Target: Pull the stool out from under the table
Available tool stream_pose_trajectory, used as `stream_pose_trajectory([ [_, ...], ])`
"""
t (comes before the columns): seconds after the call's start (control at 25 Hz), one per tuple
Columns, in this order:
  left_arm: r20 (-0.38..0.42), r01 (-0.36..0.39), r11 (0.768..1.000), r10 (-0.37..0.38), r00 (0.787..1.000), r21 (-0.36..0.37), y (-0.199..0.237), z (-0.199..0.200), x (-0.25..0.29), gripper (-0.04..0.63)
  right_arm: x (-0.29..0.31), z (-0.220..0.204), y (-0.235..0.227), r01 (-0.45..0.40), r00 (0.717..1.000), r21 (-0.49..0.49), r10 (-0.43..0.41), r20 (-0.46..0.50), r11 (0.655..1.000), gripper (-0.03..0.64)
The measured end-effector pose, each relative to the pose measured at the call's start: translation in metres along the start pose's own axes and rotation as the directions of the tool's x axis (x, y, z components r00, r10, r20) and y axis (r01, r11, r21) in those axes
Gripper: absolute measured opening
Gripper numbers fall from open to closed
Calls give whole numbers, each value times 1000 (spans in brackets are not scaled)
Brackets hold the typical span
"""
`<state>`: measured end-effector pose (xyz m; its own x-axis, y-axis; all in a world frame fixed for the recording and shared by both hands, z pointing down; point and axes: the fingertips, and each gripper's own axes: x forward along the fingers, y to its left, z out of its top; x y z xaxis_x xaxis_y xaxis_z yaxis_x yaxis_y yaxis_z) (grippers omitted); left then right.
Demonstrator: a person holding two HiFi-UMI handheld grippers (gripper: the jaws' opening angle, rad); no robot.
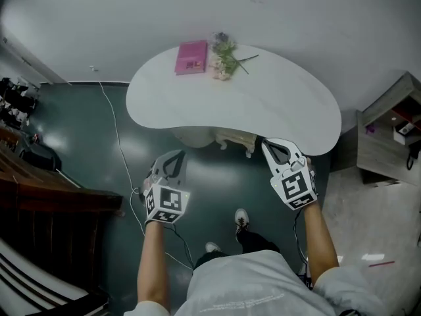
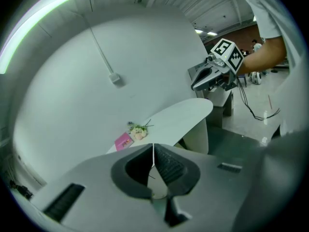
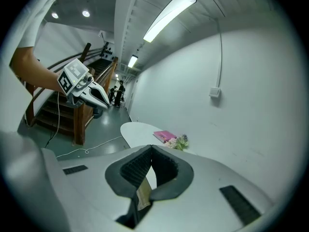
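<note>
Hovering before the stool [image 1: 231, 139] under the counter [image 1: 263, 104], left gripper [image 1: 176, 155] and right gripper [image 1: 268, 144] have closed, empty jaws; next they likely must open and grasp it.

The stool [image 1: 235, 137] sits tucked under the table [image 1: 276, 104].

Bench [image 1: 263, 104] stands against the wall [image 1: 197, 5]. Book [image 1: 191, 57] lies at its far edge, flowers [image 1: 225, 56] just right of it. Stool [image 1: 231, 139] sits under the bench's near edge. Cabinet [image 1: 388, 137] stands to the right, staircase [image 1: 39, 203] to the left.
</note>
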<state>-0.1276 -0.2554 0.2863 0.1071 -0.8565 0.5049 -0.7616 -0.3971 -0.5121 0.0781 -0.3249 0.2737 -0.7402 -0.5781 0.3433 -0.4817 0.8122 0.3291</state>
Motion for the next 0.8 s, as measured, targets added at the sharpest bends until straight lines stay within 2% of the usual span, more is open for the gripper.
stream_pose_trajectory([
  [0.24, -3, 109, 994, -109, 994, 15, -11, -23, 39, 20, 12, -34, 6, 56, 996, 96, -49, -80, 994, 15],
  [0.4, 19, 208, 978, -208, 978, 18, -16, -46, 68, 20, 26, -55, 16, 128, 984, 152, -106, -144, 980, 15],
  [0.56, 24, 320, 944, -323, 946, 77, -22, -80, 98, 20, 45, -77, 36, 195, 967, 255, -142, -213, 947, 15],
  [0.68, 12, 393, 913, -397, 918, 111, -30, -109, 126, 20, 60, -102, 54, 241, 948, 286, -162, -274, 927, 23],
  [0.76, -2, 430, 893, -433, 901, 133, -39, -128, 143, 21, 70, -127, 66, 259, 936, 321, -155, -316, 911, 116],
  [0.8, -13, 444, 885, -447, 895, 142, -43, -138, 151, 21, 76, -139, 71, 270, 931, 338, -155, -332, 902, 133],
])
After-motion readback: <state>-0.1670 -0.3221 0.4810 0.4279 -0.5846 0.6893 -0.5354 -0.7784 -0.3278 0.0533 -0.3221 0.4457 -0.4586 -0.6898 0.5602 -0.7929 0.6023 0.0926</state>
